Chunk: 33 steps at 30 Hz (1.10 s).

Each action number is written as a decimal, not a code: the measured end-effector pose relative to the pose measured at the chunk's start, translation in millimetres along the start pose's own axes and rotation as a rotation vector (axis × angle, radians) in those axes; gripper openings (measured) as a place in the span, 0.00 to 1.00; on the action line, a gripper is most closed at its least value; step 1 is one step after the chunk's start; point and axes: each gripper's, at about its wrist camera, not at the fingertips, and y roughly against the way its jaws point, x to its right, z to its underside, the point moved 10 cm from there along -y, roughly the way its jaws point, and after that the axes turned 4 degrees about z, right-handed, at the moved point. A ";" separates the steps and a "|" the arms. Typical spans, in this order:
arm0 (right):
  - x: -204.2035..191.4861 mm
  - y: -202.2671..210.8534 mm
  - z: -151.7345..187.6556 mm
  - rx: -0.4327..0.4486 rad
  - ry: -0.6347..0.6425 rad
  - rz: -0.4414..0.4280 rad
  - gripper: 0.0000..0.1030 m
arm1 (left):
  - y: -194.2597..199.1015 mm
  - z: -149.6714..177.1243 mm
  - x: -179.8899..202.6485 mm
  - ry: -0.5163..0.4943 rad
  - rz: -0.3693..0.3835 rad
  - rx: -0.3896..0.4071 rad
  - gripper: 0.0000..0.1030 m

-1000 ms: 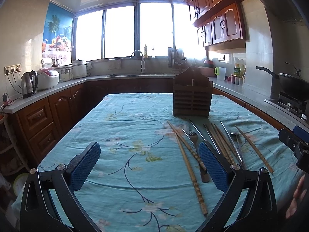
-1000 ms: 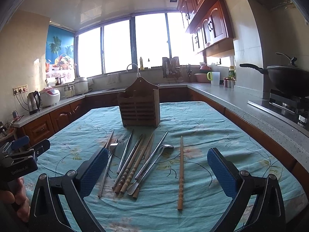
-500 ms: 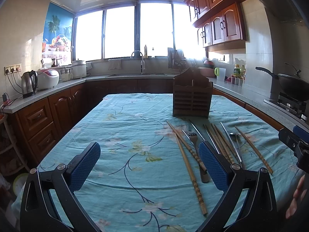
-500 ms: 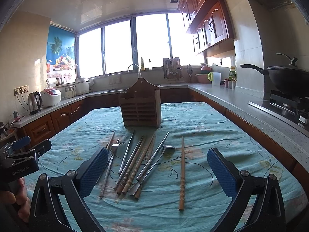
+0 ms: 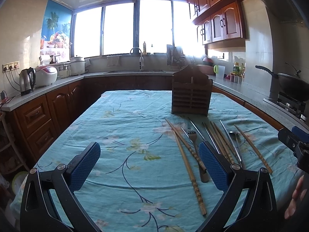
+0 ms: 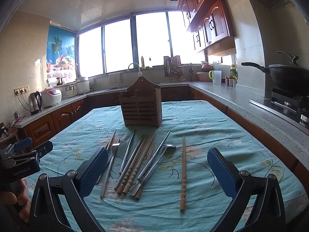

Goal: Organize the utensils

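Utensils (image 6: 143, 160) on tablecloth, ahead of wide-apart right claw (image 6: 157, 171)

- The left wrist view looks forward along the left gripper (image 5: 148, 166), low over the table's cloth (image 5: 123, 127), toward the far window, with the utensils off to its right.
- The right wrist view looks the same way from further right, along the right gripper (image 6: 157, 170), with the utensils straight ahead.
- Both views share the wooden holder (image 5: 191, 94) (image 6: 142, 105), the spread utensils and the far counter, and each catches the other gripper at its edge.
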 end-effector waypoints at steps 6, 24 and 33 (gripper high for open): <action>0.7 -9.2 -1.4 -0.032 -0.008 -0.022 1.00 | -16.4 0.8 4.2 0.022 0.045 -0.074 1.00; 16.0 -87.6 0.5 -0.313 -0.216 -0.166 0.72 | -115.2 -12.2 54.6 0.035 0.342 -0.381 0.75; 18.5 -125.4 20.3 -0.451 -0.266 -0.182 0.50 | -157.7 7.4 81.5 -0.015 0.385 -0.547 0.54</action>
